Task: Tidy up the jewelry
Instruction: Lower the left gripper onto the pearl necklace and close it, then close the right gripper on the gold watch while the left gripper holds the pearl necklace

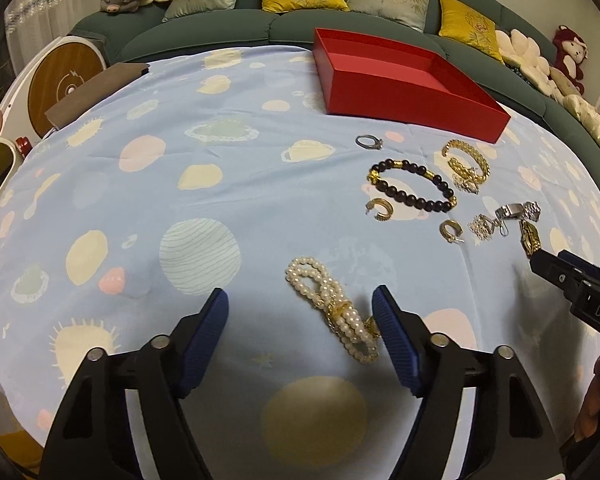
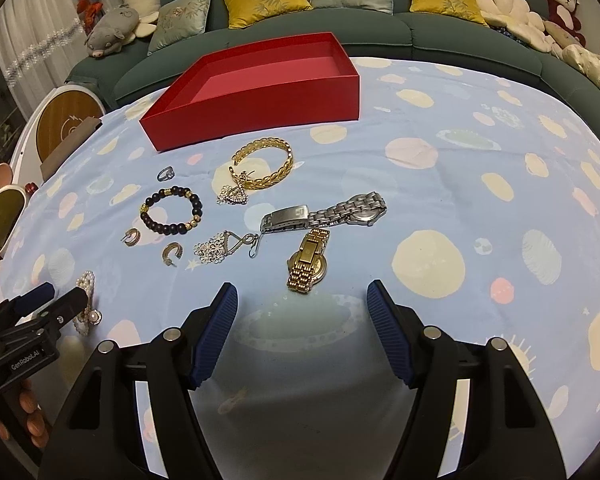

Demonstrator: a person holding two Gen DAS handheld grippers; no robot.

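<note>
A pearl bracelet [image 1: 332, 304] lies on the blue cloth between the open fingers of my left gripper [image 1: 300, 300], close to the right finger; it shows partly in the right wrist view [image 2: 86, 286]. My right gripper [image 2: 302, 294] is open and empty, just short of a gold watch [image 2: 308, 260]. Beyond lie a silver watch [image 2: 332, 212], gold chain bracelet [image 2: 270, 164], dark bead bracelet [image 2: 172, 210], silver ring [image 2: 166, 173], two gold hoop earrings [image 2: 172, 252] and sparkly pieces [image 2: 214, 250]. An open, empty red box [image 2: 260, 92] stands behind them.
The table wears a blue planet-print cloth [image 2: 460, 184]. A green sofa [image 2: 420, 36] with cushions and plush toys curves behind it. A brown board [image 1: 96, 92] lies at the far left edge. A round wooden-faced device [image 1: 60, 80] stands left of the table.
</note>
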